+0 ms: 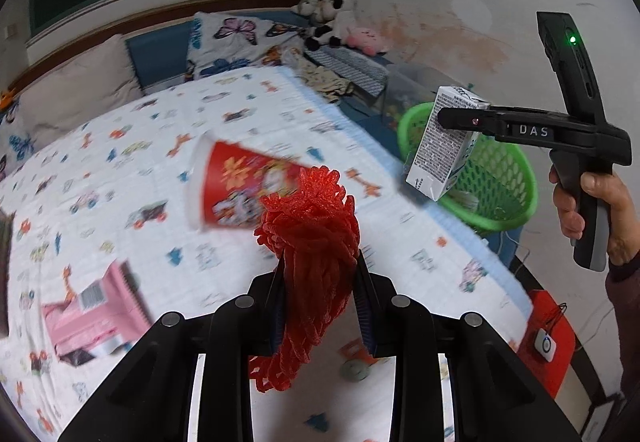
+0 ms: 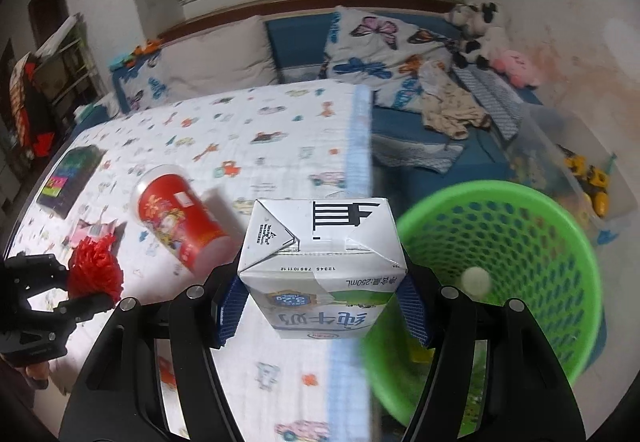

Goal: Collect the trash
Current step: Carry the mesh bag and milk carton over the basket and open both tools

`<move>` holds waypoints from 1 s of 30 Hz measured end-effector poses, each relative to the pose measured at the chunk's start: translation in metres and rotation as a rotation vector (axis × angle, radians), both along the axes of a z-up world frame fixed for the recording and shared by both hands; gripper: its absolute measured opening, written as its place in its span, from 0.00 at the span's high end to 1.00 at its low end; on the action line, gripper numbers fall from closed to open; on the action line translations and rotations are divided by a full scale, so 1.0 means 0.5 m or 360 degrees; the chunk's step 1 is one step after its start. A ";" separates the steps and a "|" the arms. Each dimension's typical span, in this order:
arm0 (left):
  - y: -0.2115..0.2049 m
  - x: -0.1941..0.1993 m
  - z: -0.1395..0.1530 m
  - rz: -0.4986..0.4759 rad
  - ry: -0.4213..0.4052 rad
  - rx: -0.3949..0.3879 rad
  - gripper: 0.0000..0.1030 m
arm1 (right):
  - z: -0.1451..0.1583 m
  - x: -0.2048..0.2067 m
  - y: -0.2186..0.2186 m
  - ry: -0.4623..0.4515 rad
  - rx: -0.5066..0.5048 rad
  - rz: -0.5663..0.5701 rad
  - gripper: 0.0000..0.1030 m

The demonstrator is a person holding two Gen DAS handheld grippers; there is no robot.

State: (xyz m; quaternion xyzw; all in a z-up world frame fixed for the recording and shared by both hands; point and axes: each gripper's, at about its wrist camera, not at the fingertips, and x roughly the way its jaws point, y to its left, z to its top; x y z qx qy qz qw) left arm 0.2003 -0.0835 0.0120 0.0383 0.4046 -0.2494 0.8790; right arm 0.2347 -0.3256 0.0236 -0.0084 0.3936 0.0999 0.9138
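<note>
Milk carton [image 2: 322,266] clamped between right fingers [image 2: 414,316], red mesh [image 1: 316,270] between left fingers [image 1: 364,306].

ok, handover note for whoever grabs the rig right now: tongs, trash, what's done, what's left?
Left tongs: shut on the red mesh wad, held above the bed.
Right tongs: shut on the milk carton, held beside the rim of the green basket, not yet over it.
Basket: beside the bed; one small pale ball shows inside.
On the bed: red cup on its side, pink packet, dark packet.
Left: drop carton, then mesh wad, then collect the cup and packets.
</note>
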 end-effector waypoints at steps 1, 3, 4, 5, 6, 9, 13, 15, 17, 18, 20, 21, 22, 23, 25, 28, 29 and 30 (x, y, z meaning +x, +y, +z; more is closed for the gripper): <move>-0.013 0.001 0.006 -0.0018 -0.0008 -0.0003 0.72 | 0.002 -0.004 -0.015 -0.0003 -0.0005 -0.0027 0.36; -0.038 0.004 0.017 -0.0056 -0.0016 -0.0015 0.72 | 0.002 -0.011 -0.048 -0.0002 -0.0012 -0.0083 0.36; -0.047 0.005 0.020 -0.0069 -0.0019 -0.0018 0.72 | 0.001 -0.013 -0.069 0.0000 -0.0027 -0.0122 0.36; -0.058 0.006 0.024 -0.0083 -0.0026 -0.0017 0.72 | 0.000 -0.016 -0.083 0.0001 -0.0043 -0.0150 0.36; -0.068 0.005 0.028 -0.0097 -0.0032 -0.0017 0.72 | -0.002 -0.019 -0.098 0.0002 -0.0059 -0.0178 0.36; -0.102 0.010 0.040 -0.0135 -0.0048 -0.0016 0.72 | -0.016 -0.024 -0.153 0.0018 -0.0112 -0.0283 0.36; -0.146 0.018 0.055 -0.0181 -0.0057 -0.0030 0.72 | -0.038 -0.027 -0.216 0.0046 -0.0137 -0.0396 0.36; -0.165 0.023 0.061 -0.0201 -0.0064 -0.0027 0.72 | -0.048 -0.029 -0.236 0.0054 -0.0137 -0.0445 0.33; -0.188 0.027 0.067 -0.0222 -0.0078 -0.0017 0.72 | -0.056 -0.034 -0.259 0.0057 -0.0112 -0.0481 0.29; -0.202 0.031 0.070 -0.0238 -0.0079 -0.0015 0.72 | -0.057 -0.039 -0.269 0.0052 -0.0090 -0.0493 0.28; -0.223 0.033 0.073 -0.0258 -0.0079 -0.0014 0.72 | -0.057 -0.047 -0.277 0.0039 -0.0083 -0.0498 0.28; -0.239 0.038 0.073 -0.0271 -0.0073 -0.0012 0.72 | -0.055 -0.052 -0.280 0.0027 -0.0094 -0.0504 0.28; -0.249 0.041 0.072 -0.0280 -0.0066 -0.0013 0.72 | -0.053 -0.057 -0.280 0.0017 -0.0103 -0.0505 0.28; -0.263 0.049 0.070 -0.0292 -0.0057 -0.0015 0.72 | -0.050 -0.064 -0.279 0.0005 -0.0110 -0.0501 0.27; -0.293 0.058 0.067 -0.0321 -0.0046 -0.0015 0.72 | -0.044 -0.077 -0.281 -0.0022 -0.0120 -0.0494 0.24; -0.336 0.064 0.061 -0.0358 -0.0032 -0.0009 0.72 | -0.038 -0.097 -0.284 -0.0051 -0.0128 -0.0490 0.22; -0.350 0.067 0.057 -0.0368 -0.0023 -0.0006 0.72 | -0.037 -0.105 -0.288 -0.0057 -0.0120 -0.0491 0.21; -0.363 0.070 0.053 -0.0378 -0.0013 -0.0002 0.72 | -0.036 -0.114 -0.293 -0.0063 -0.0113 -0.0492 0.21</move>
